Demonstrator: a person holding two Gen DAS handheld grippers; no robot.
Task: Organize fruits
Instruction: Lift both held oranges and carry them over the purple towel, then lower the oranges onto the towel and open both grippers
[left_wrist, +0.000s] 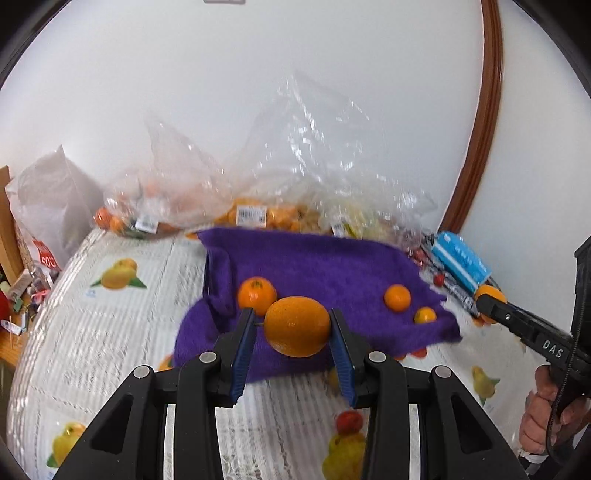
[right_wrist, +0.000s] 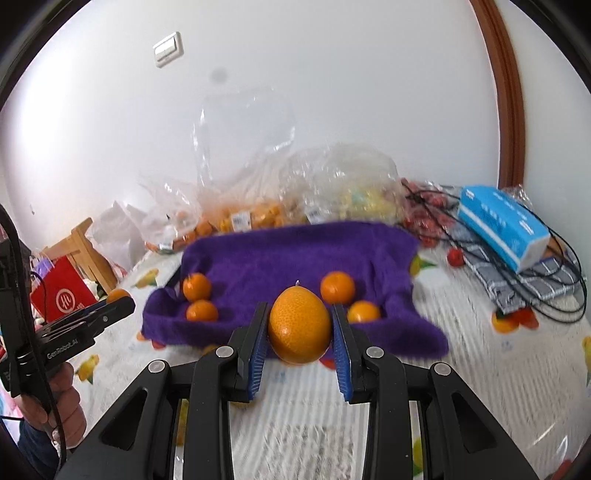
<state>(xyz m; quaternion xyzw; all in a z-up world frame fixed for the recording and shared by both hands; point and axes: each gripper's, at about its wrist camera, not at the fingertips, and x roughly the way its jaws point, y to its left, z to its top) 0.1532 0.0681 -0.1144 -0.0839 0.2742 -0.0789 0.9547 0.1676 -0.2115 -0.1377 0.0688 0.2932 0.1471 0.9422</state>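
Each gripper carries its own fruit over the near edge of the purple towel (right_wrist: 295, 258), which lies on a table (right_wrist: 480, 350) covered by a fruit-printed cloth.

The left gripper (left_wrist: 293, 326) has its fingers (left_wrist: 243, 339) clamped on a large orange (left_wrist: 297, 326). That orange is egg-shaped, with its long axis running left to right across the gap between the fingers; a small stem nub appears to point left, toward the left finger. The right gripper (right_wrist: 299, 326) has its fingers (right_wrist: 341, 347) closed on a second large orange (right_wrist: 299, 325), held the other way: long axis upright, stem tip pointing up.

In the right wrist view four mandarins sit on the towel just beyond the held fruit: two at the left (right_wrist: 197, 286) (right_wrist: 201, 311) and two at the right (right_wrist: 337, 287) (right_wrist: 363, 311). The gap between these pairs lies straight ahead of the right gripper, so that hand looks nearer to an open spot. The left gripper comes in from the towel's left side, with one mandarin (left_wrist: 256, 294) just behind its orange.

Clear plastic bags (left_wrist: 258, 173) holding more fruit stand at the far edge, against the wall. A blue tissue pack (right_wrist: 502, 225) lies at the far right.

My reading is that both oranges are about to be set down on the towel, though the frames are blurred.
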